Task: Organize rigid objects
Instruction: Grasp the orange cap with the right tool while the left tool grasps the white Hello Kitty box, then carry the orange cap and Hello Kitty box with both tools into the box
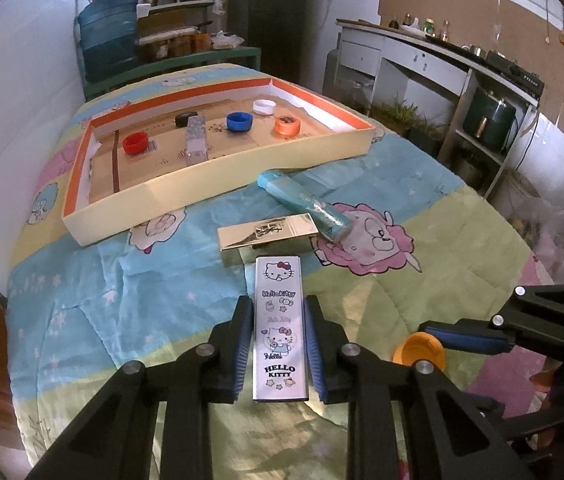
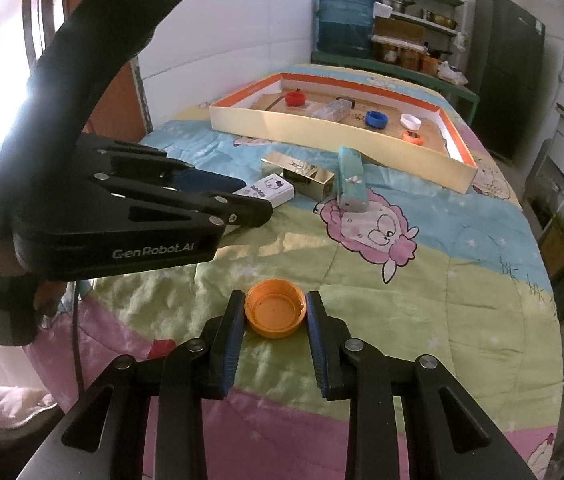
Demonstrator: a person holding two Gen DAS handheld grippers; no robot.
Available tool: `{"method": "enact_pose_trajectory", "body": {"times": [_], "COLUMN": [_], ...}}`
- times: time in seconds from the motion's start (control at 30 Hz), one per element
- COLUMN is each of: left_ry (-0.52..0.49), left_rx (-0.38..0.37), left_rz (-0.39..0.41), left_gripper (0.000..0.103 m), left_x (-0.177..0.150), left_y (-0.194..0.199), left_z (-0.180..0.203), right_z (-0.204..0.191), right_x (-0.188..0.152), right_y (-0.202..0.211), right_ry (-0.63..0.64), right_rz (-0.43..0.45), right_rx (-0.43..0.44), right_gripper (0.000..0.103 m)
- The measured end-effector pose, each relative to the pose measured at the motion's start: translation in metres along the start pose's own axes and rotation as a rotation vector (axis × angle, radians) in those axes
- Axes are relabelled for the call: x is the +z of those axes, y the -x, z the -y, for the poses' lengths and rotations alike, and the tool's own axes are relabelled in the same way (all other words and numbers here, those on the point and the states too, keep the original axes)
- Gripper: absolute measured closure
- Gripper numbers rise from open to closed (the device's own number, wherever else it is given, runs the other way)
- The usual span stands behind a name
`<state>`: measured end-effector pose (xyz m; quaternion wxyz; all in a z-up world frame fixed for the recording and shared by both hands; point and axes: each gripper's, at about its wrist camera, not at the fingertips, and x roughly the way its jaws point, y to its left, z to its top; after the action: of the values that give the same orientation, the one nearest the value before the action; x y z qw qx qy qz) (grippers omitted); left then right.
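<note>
My left gripper (image 1: 280,312) is shut on a white Hello Kitty box (image 1: 279,320), held lengthwise between the blue pads; its far end (image 2: 266,191) pokes out of that gripper in the right wrist view. My right gripper (image 2: 275,304) is shut on an orange bottle cap (image 2: 274,313), open side up, low over the quilt; the cap (image 1: 417,350) also shows in the left wrist view. A gold box (image 1: 268,237) and a teal box (image 1: 305,204) lie on the quilt ahead. A shallow cardboard tray (image 1: 218,184) holds several caps and a clear box (image 1: 196,140).
The patterned quilt (image 2: 421,300) covers the table. The tray (image 2: 321,130) stands at the far side, with the gold box (image 2: 301,174) and the teal box (image 2: 349,180) just in front of it. A water jug and shelves stand behind, and a counter to the right.
</note>
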<state>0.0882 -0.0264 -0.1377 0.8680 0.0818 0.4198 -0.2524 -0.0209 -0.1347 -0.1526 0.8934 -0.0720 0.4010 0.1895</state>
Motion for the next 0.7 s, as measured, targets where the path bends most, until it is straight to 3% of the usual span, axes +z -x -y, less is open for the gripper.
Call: {"method": "enact_pose_trajectory", "body": {"times": [0.27, 0.7], "left_ry": [0.048, 0.113], "left_rx": [-0.022, 0.015], "left_rz": [0.043, 0.143], "left_gripper": [0.077, 0.077], "left_x": [0.000, 0.026], "left_y": [0.016, 0.044], "left_z": [-0.003, -0.017], "right_z": [0.003, 0.030], "right_x": [0.005, 0.032], "right_y": [0.006, 0.012], "right_ry": [-0.010, -0.038], "right_rz": [0.019, 0.063], "right_rx": [0.000, -0.030], "right_gripper": [0.072, 0.072]}}
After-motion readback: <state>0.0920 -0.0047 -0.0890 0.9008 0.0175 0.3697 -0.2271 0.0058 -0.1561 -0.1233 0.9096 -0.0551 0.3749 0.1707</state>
